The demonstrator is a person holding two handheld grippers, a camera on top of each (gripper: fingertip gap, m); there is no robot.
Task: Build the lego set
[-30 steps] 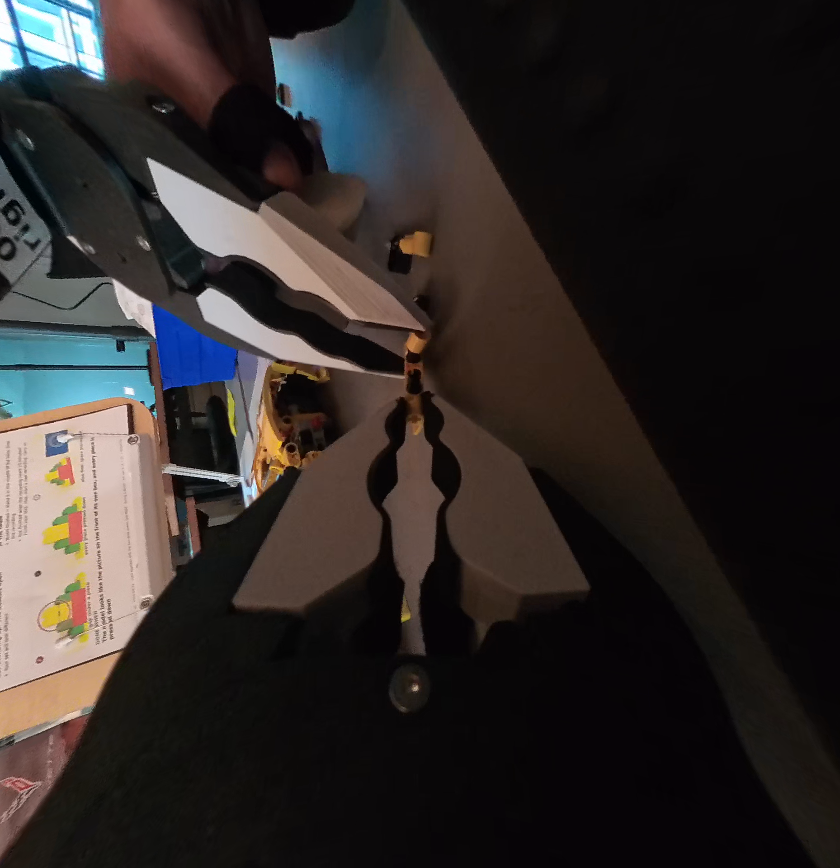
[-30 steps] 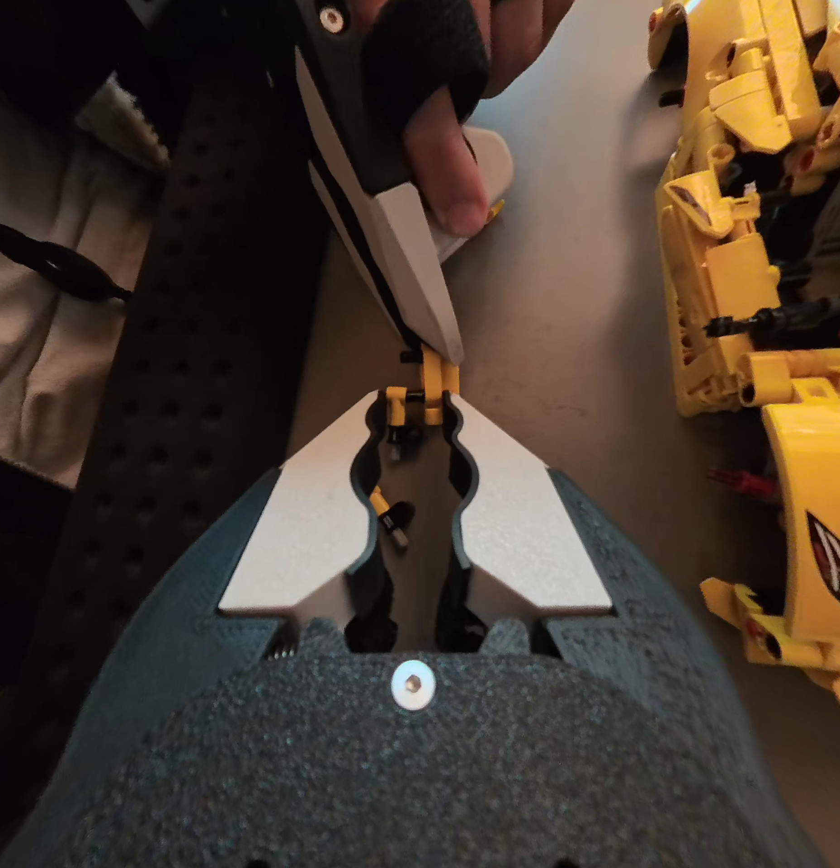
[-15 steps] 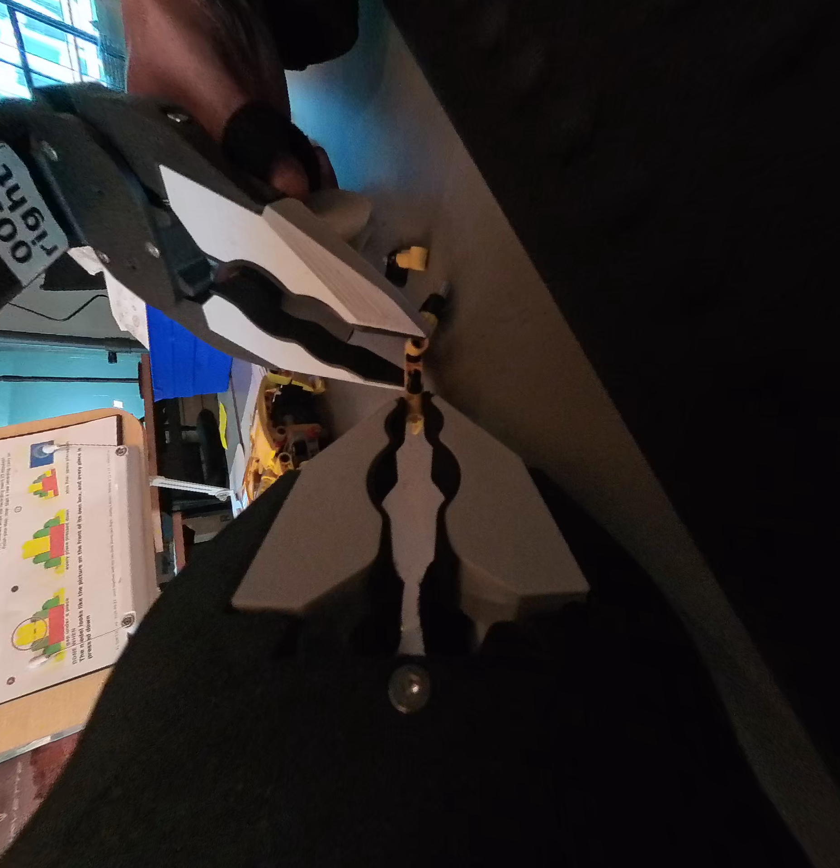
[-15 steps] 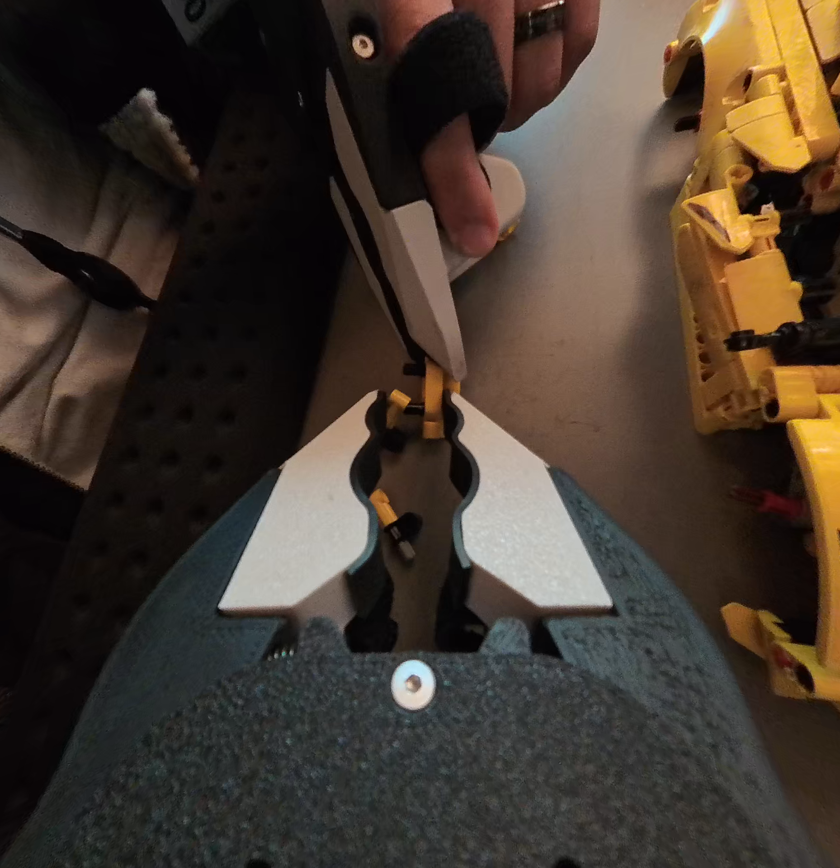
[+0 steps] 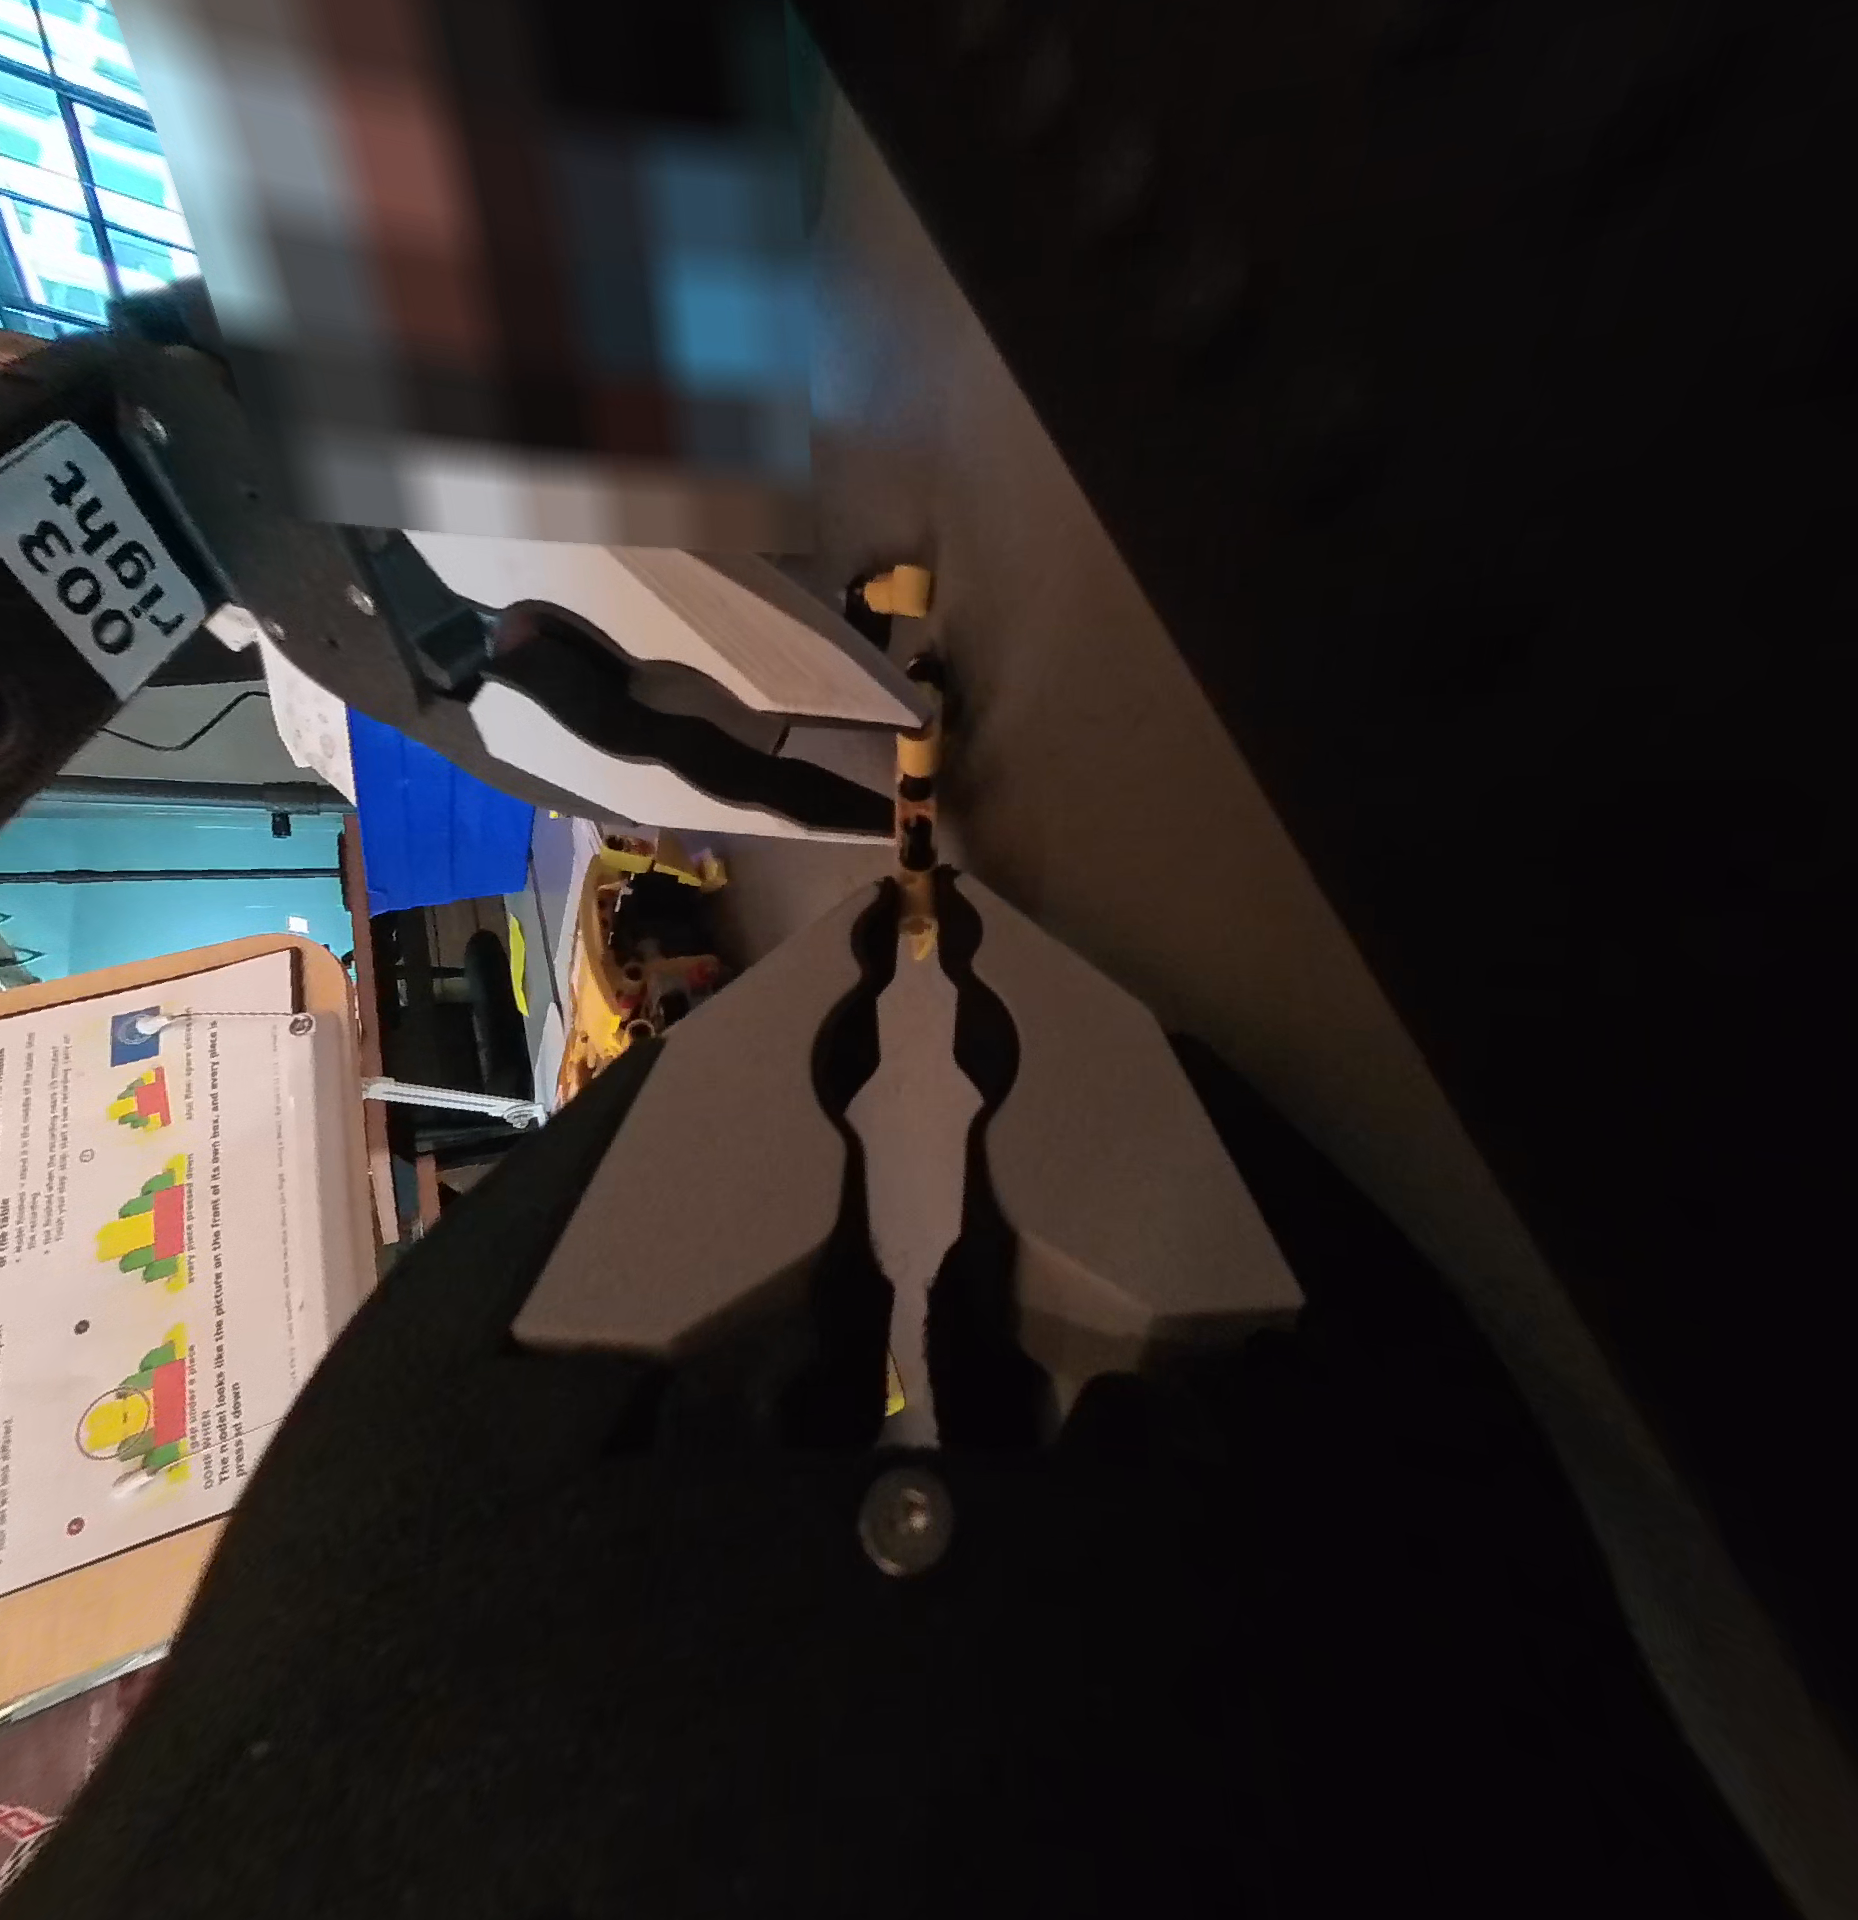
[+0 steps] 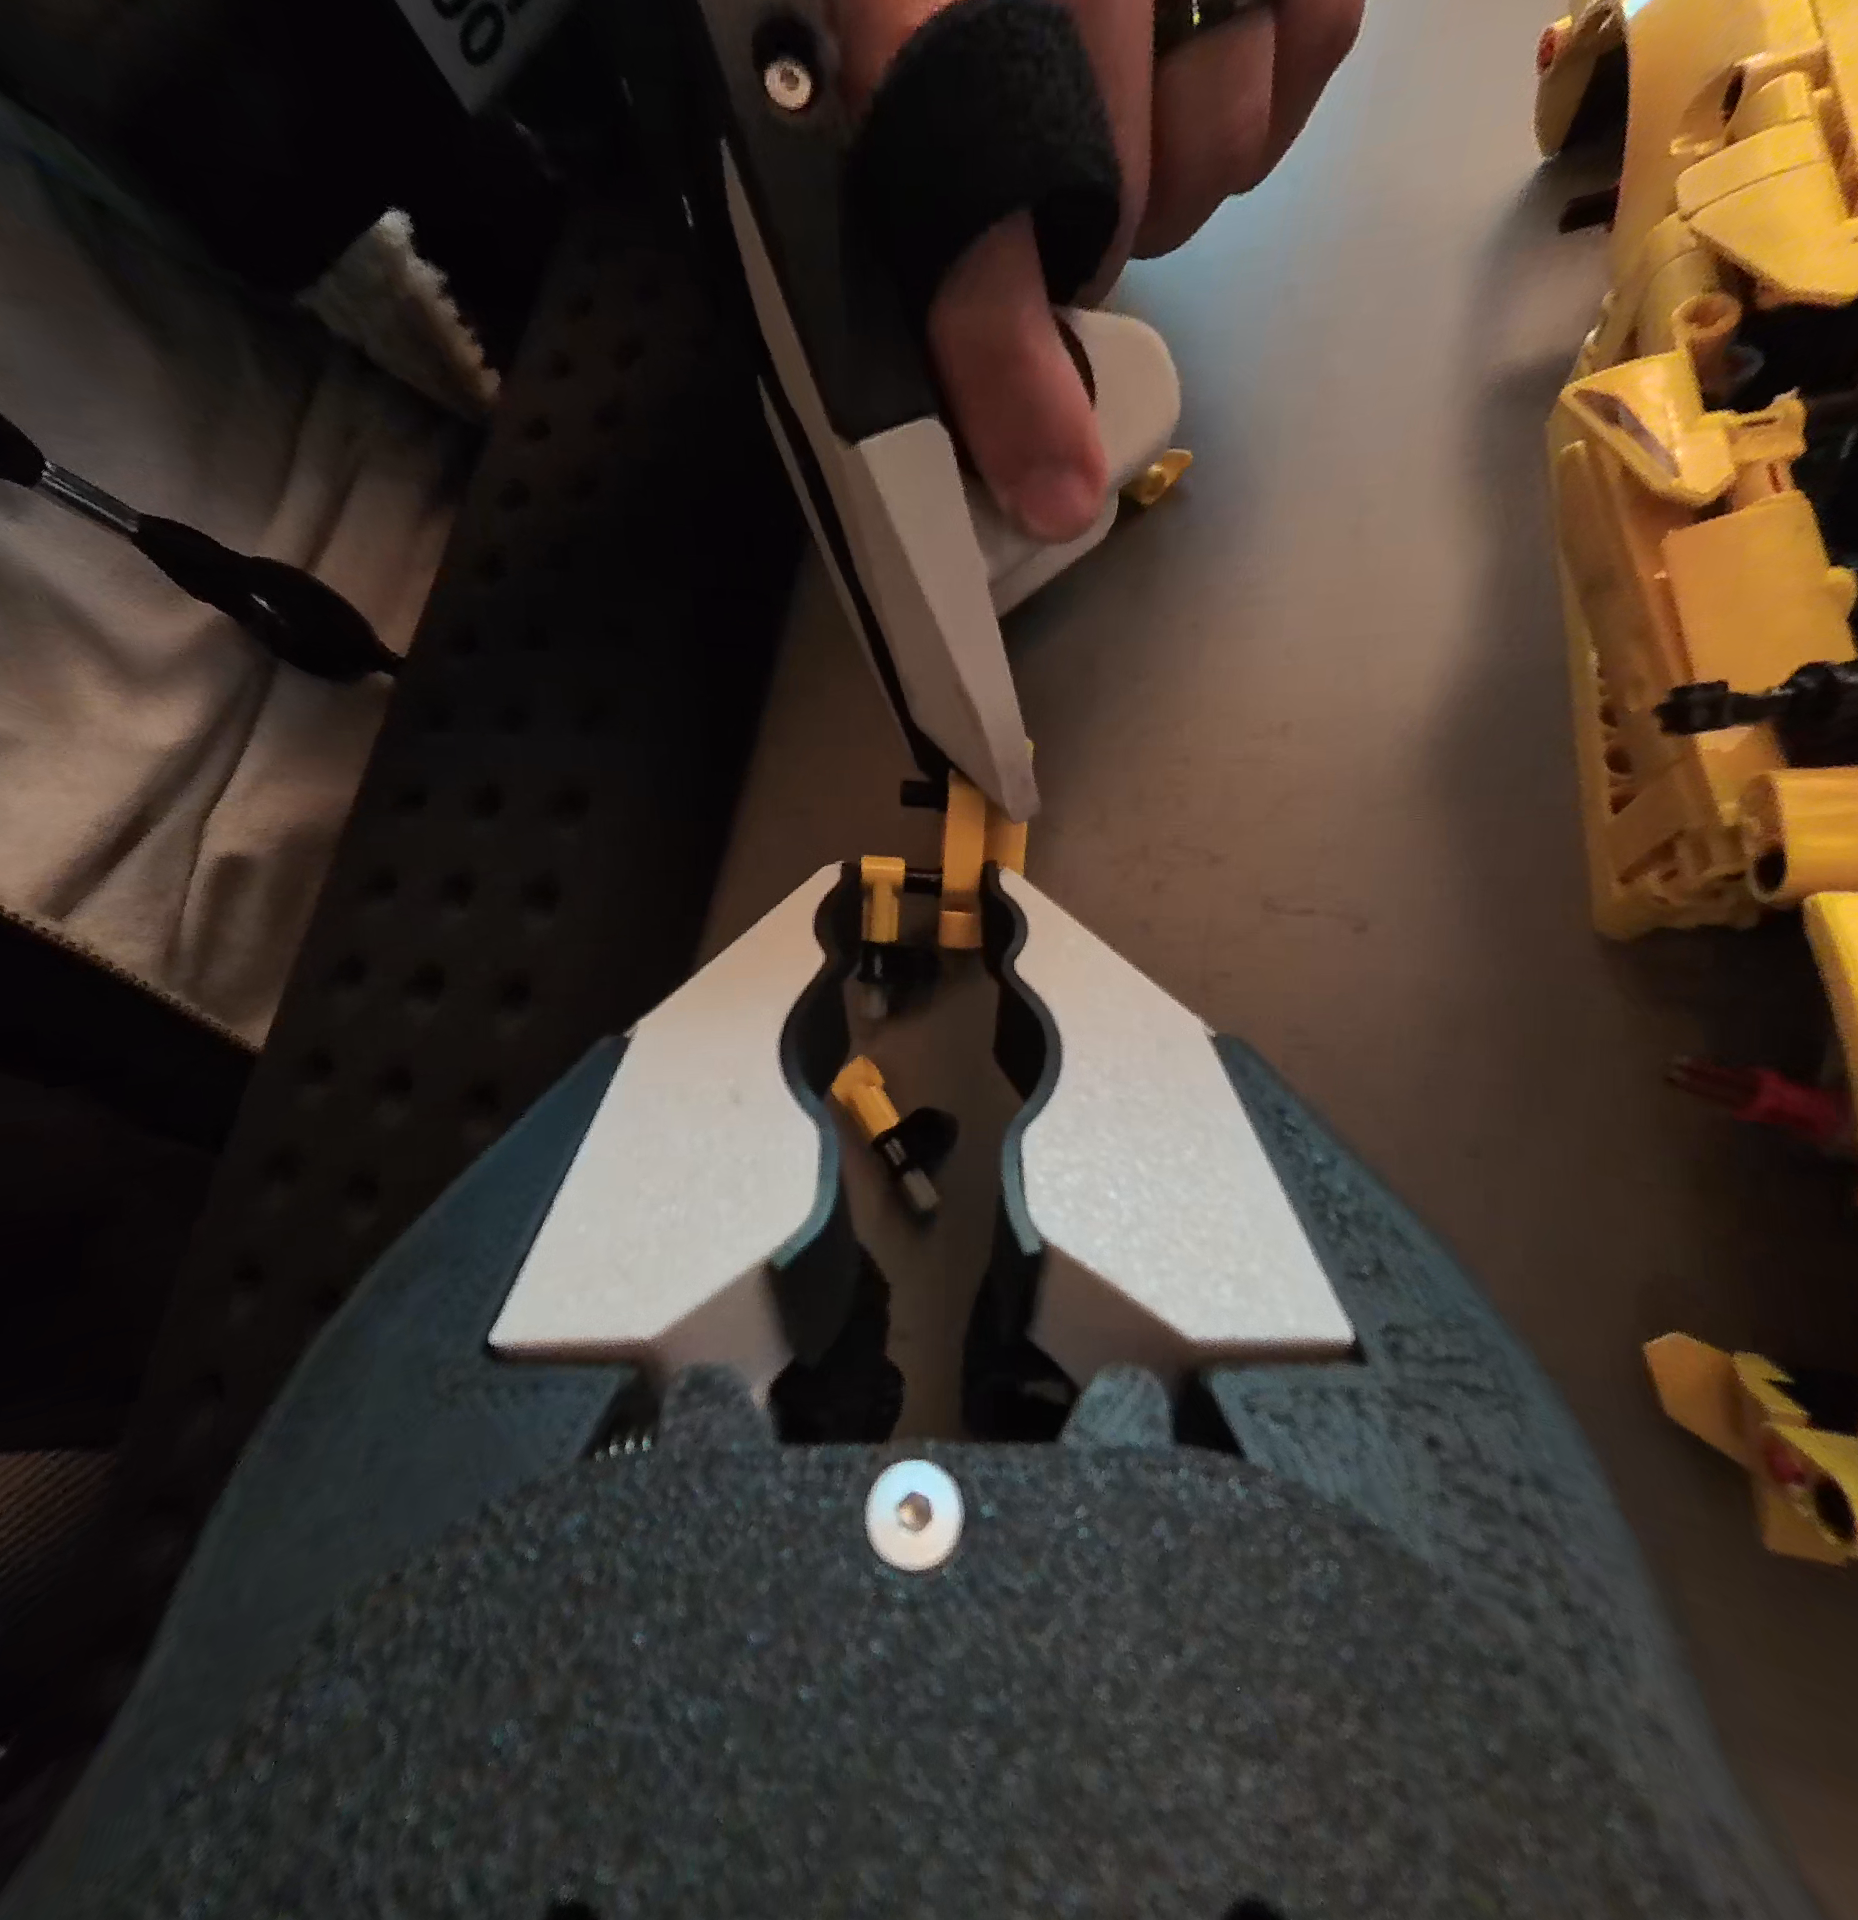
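Note:
A small yellow lego assembly (image 6: 964, 873) with a black pin and a yellow side connector (image 6: 881, 894) hangs just above the grey table (image 6: 1320, 727). My right gripper (image 6: 930, 894) is shut on it from below in the right wrist view. My left gripper (image 6: 992, 790) comes in from the top, held by a hand, and is shut on the yellow beam's upper end. In the left wrist view my left gripper (image 5: 912, 902) pinches the thin yellow-and-black piece (image 5: 917, 790), and the right gripper (image 5: 902, 769) clamps it from the upper left.
A loose yellow connector (image 6: 883, 1127) with a black pin lies on the table under my right fingers. The large yellow car model (image 6: 1683, 623) stands at the right, with a red pin (image 6: 1777, 1101) beside it. A black perforated strip (image 6: 551, 727) runs at the left. An instruction sheet (image 5: 125, 1247) stands in the background. Left and right tips are no more than a few centimetres apart.
Both grippers keep their hold on the small assembly. The side connector tilted and now stands straight again. The pair has shifted slightly away from the car model.

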